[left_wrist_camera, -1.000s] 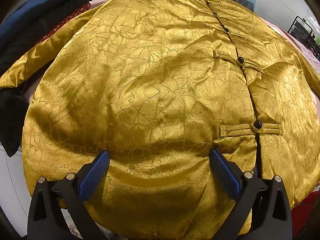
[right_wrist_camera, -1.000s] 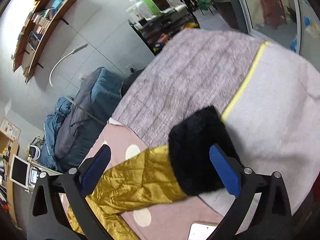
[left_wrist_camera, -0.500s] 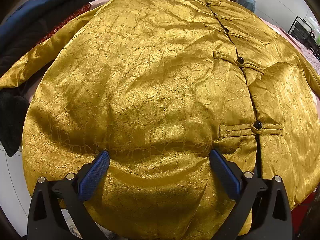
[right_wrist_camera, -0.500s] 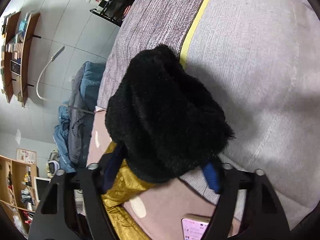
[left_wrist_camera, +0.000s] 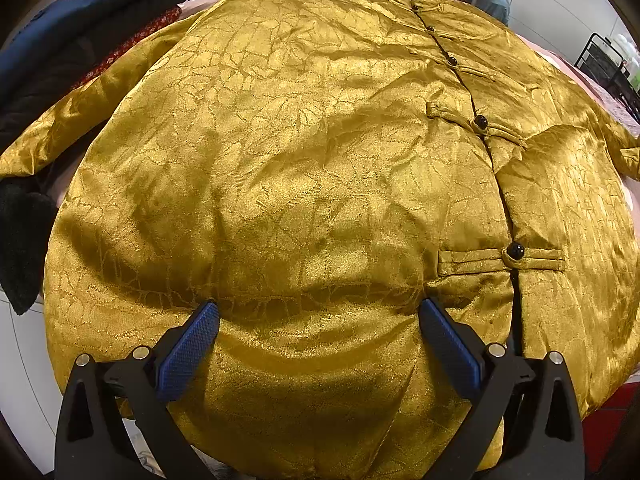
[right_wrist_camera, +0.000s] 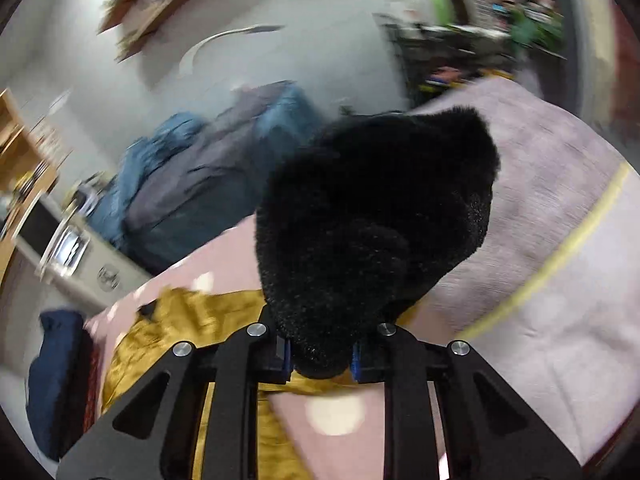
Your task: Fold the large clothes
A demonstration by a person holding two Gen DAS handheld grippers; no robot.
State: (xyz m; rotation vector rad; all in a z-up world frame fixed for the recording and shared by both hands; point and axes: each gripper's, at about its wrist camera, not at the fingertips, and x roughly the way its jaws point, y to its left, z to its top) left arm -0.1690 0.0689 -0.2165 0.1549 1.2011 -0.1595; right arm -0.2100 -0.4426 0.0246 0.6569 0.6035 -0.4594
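Observation:
A shiny gold jacket point(left_wrist_camera: 300, 140) with black buttons point(left_wrist_camera: 515, 251) lies spread front-up across the bed. My left gripper point(left_wrist_camera: 318, 306) hangs open just above its lower front panel, and its blue pads hold nothing. The left sleeve ends in a black fur cuff point(left_wrist_camera: 20, 240) at the left edge. In the right wrist view my right gripper point(right_wrist_camera: 320, 356) has its jaws closing on the other black fur cuff point(right_wrist_camera: 372, 220); the blue pads press its base from both sides. The gold sleeve point(right_wrist_camera: 180, 320) trails down and left from that cuff. This view is blurred by motion.
The bed has a pink sheet with white dots point(right_wrist_camera: 336, 416) and a grey blanket with a yellow stripe point(right_wrist_camera: 540, 200). Blue and grey garments point(right_wrist_camera: 192, 184) are heaped at the far side. Dark blue clothes point(left_wrist_camera: 80, 12) lie beside the jacket. A black wire rack point(left_wrist_camera: 608, 68) stands at the right.
My right gripper went from open around the black cuff to clamped on it and swung away with it raised. The left gripper and jacket body stayed still.

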